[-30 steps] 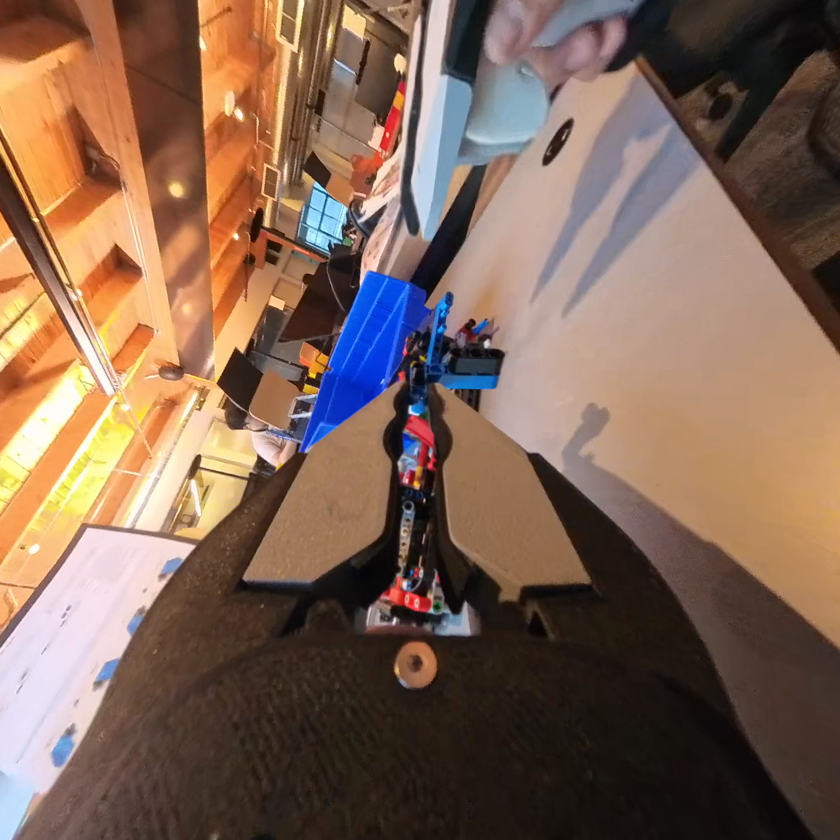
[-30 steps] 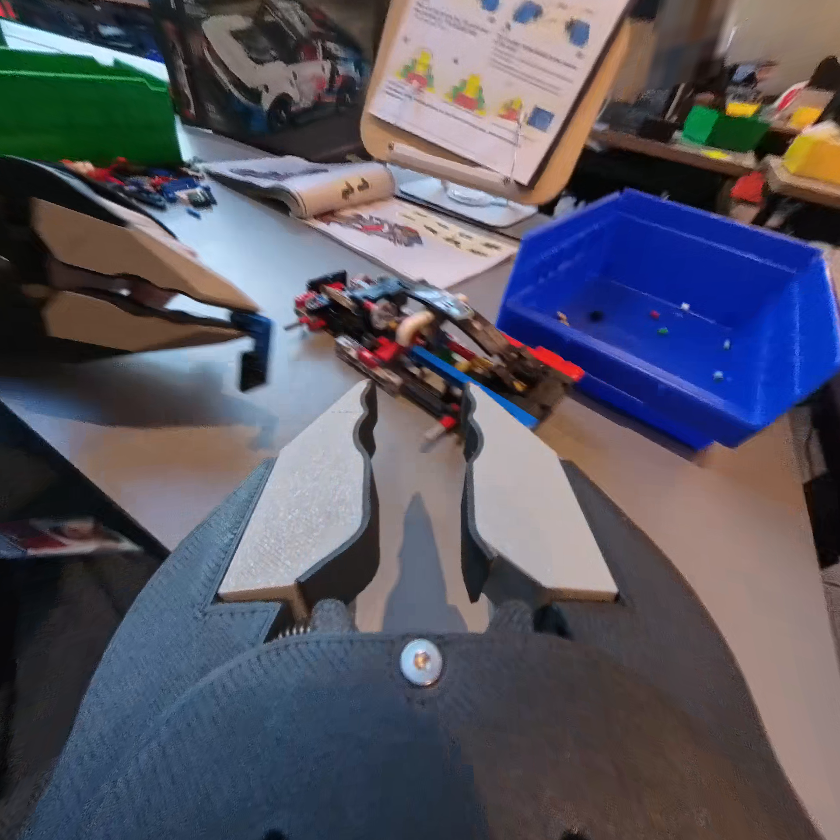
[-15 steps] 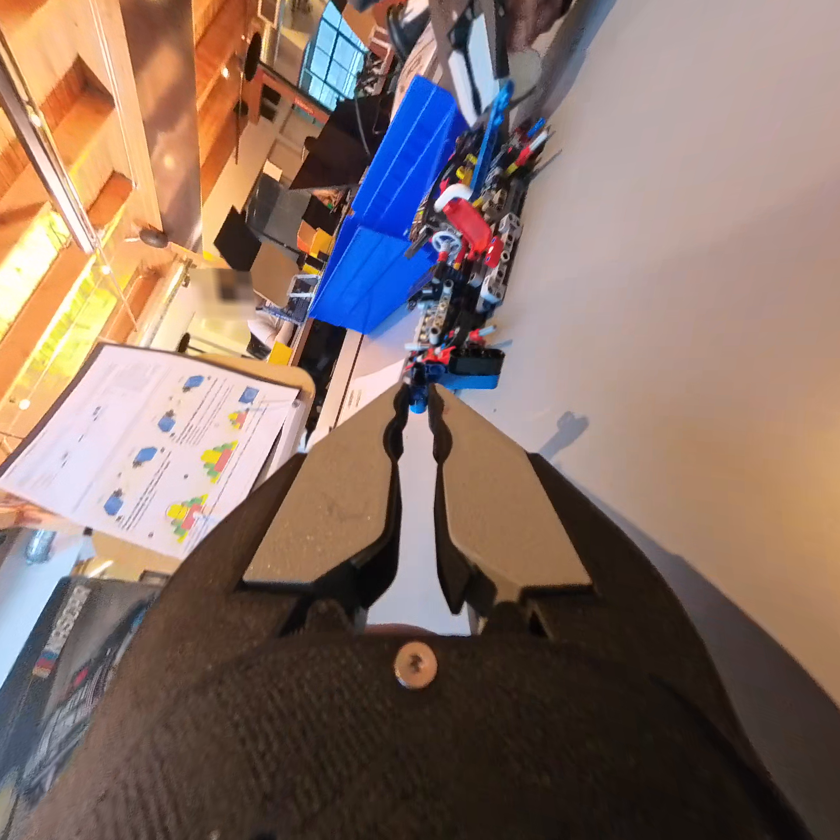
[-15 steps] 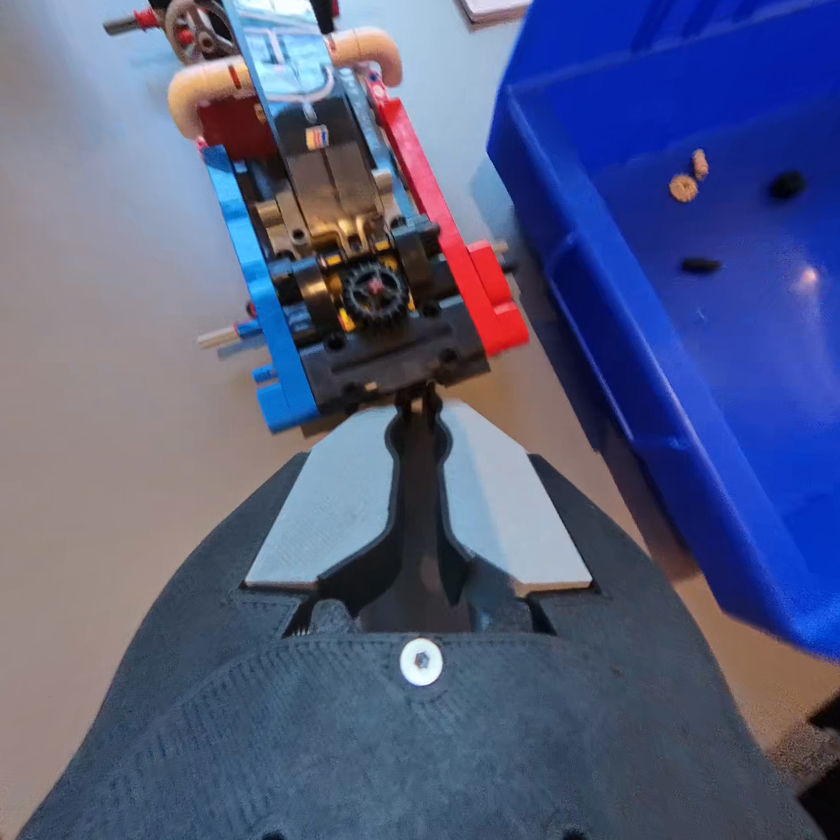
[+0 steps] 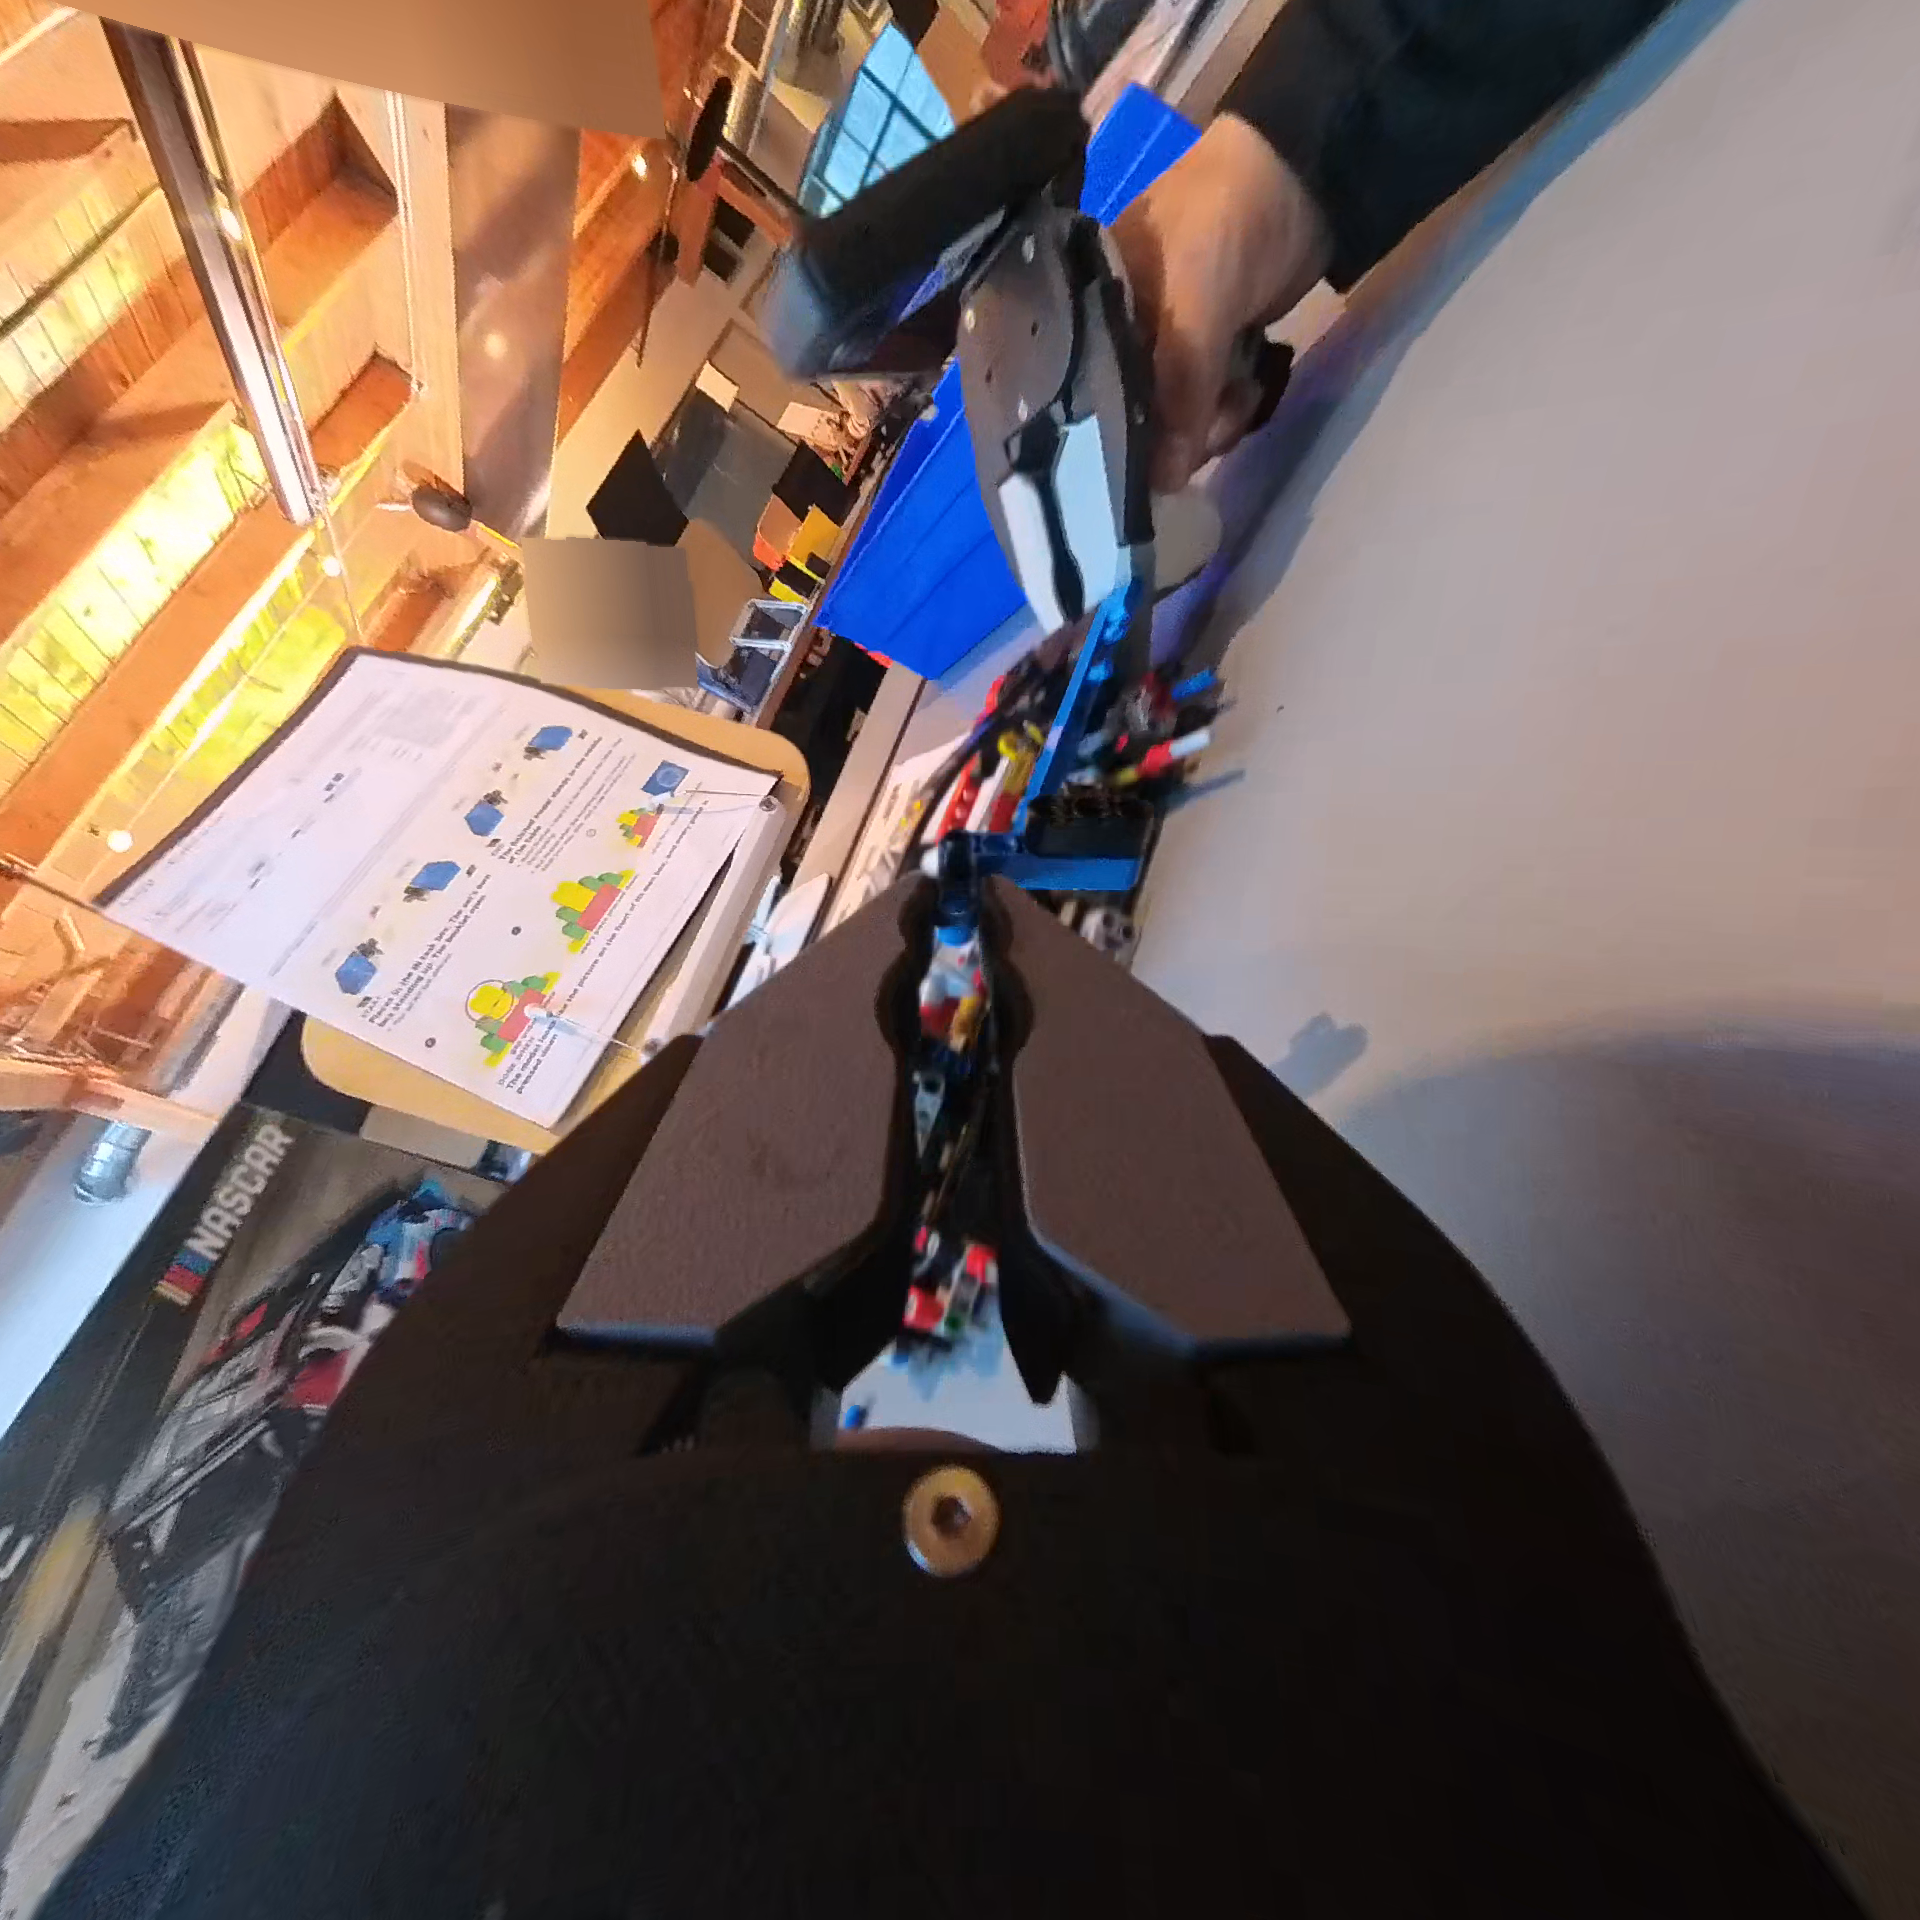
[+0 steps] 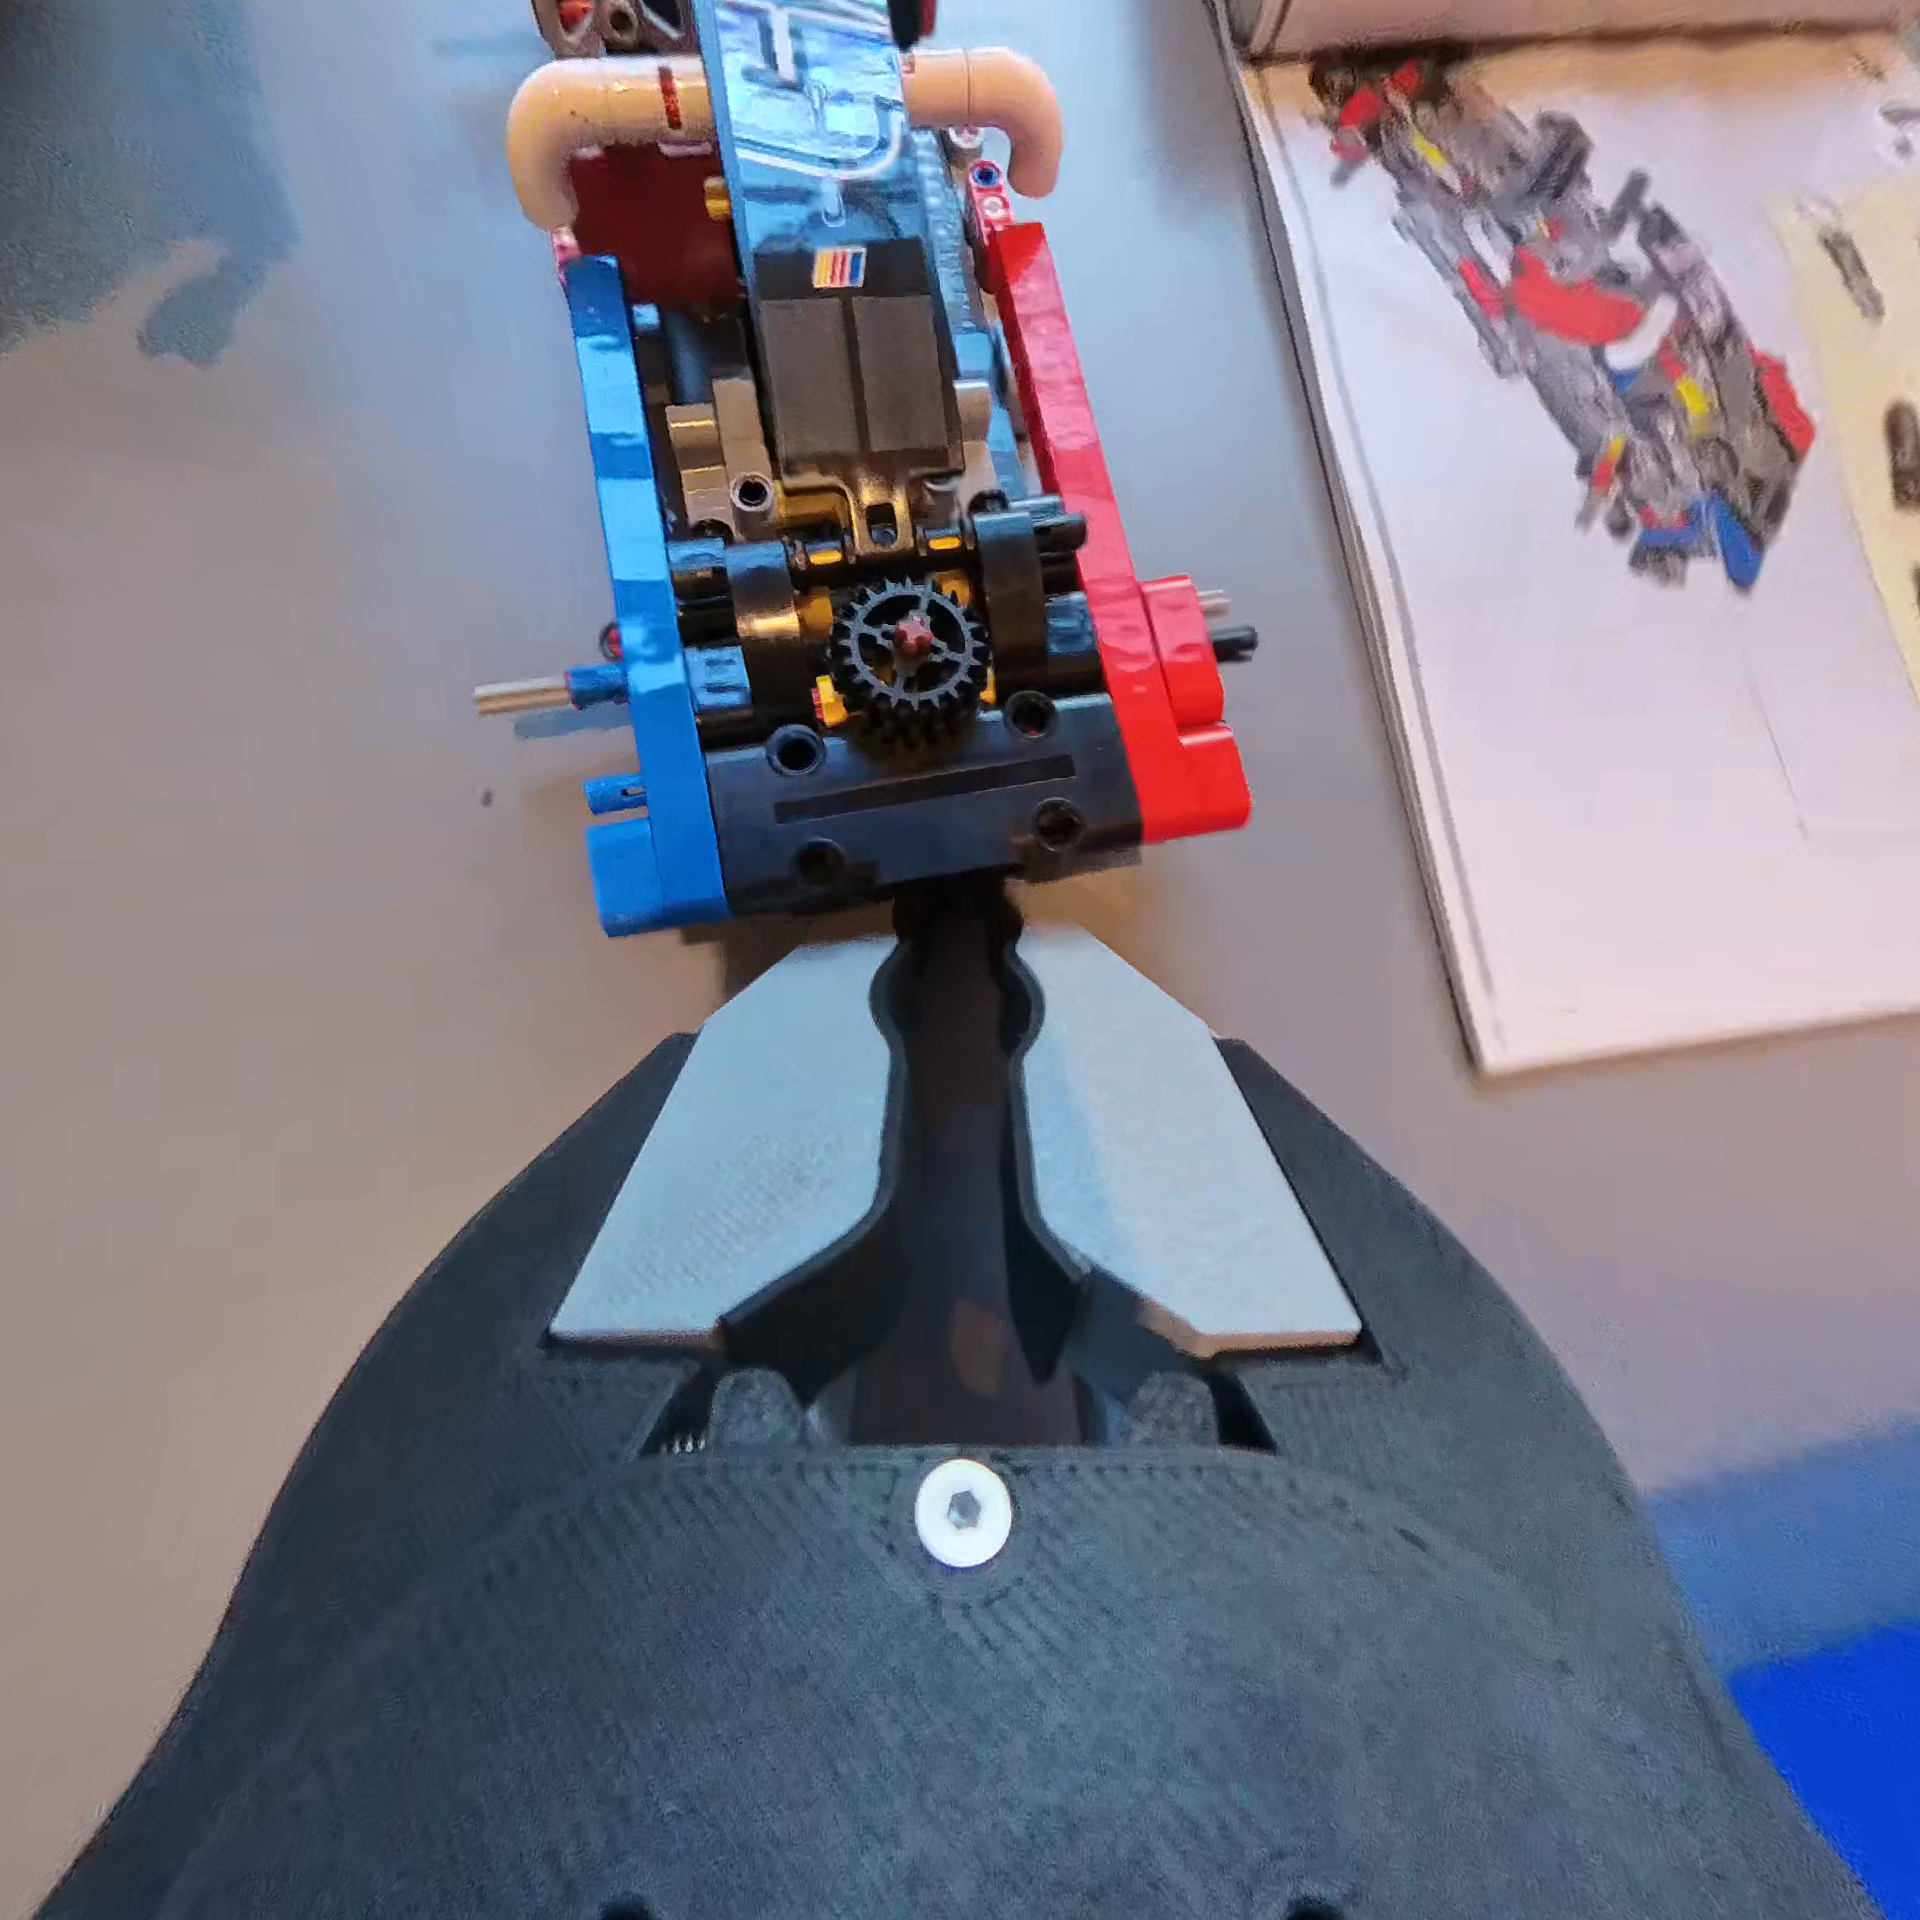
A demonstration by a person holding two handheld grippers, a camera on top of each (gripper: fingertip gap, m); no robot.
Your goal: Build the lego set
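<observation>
We find the car frame (image 6: 883, 499) lying on the table (image 6: 260, 623), its rear end directly ahead of the right gripper (image 6: 956, 925), whose fingertips meet that end. To the frame's right in the right wrist view lies an open booklet (image 6: 1662, 623) on the same table. In the left wrist view the left gripper (image 5: 961, 904) meets the frame's other end, with the right gripper and the hand (image 5: 1226, 281) holding it beyond the frame, the bin (image 5: 925, 551) behind, and a clipboard (image 5: 436, 862) to the left.

Left gripper (image 5: 954, 914) pinched a small blue piece (image 5: 951, 862) beside the lego chassis (image 5: 1091, 769); right gripper (image 5: 1070, 603) gripped the chassis's far end.
</observation>
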